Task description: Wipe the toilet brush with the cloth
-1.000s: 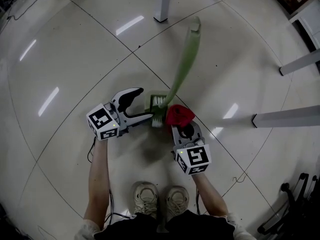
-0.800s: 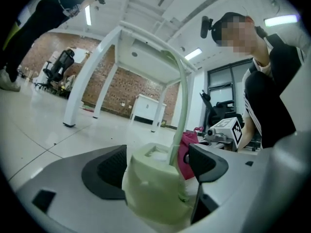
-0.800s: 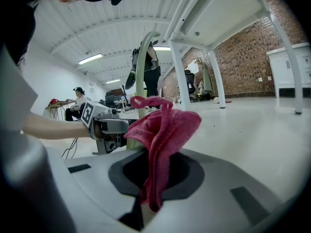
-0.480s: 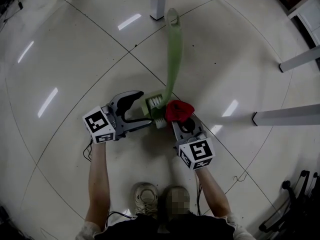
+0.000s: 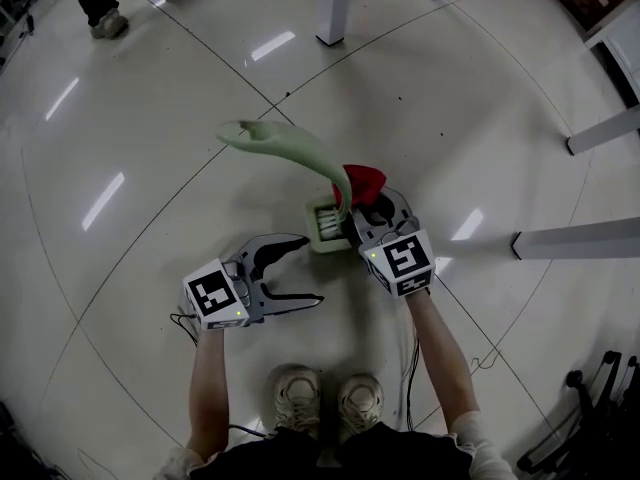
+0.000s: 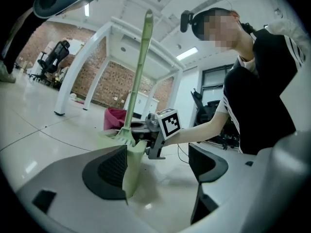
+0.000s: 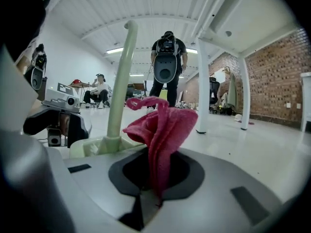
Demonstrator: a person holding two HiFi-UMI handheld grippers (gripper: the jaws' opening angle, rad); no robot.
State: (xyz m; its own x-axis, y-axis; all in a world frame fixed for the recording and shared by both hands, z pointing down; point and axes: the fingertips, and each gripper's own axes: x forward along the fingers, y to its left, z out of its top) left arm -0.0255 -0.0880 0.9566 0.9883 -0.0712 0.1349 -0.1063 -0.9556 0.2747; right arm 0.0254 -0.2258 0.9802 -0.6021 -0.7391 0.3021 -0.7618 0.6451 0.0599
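Cloth (image 5: 365, 181), the red one, is sticking up out of my right gripper (image 5: 368, 211). In the right gripper view I am seeing that gripper (image 7: 153, 183) with its jaws pressed together on the lower folds of the cloth (image 7: 163, 127), and the loose top is flopping over above them.

The toilet brush (image 5: 325, 223) is standing on the tiled floor (image 5: 130, 268) just in front of the person's shoes (image 5: 320, 400). Its pale green head with white bristles is sitting right beside the right gripper's tips. The long green handle (image 5: 285, 146) is leaning up and away to the left in the head view. The cloth is lying against the handle where it meets the head. From the right gripper view the handle (image 7: 121, 76) is rising just left of the cloth.

My left gripper (image 5: 312, 268) is hanging lower and to the left, with its jaws spread wide and nothing clamped between them. In the left gripper view the gap (image 6: 160, 166) is showing only bare floor, while a green edge of the brush (image 6: 131, 164) is lying by the inner face of the left-hand jaw. I cannot tell whether it is touching.

White table legs (image 5: 335, 8) are standing farther out on the floor.
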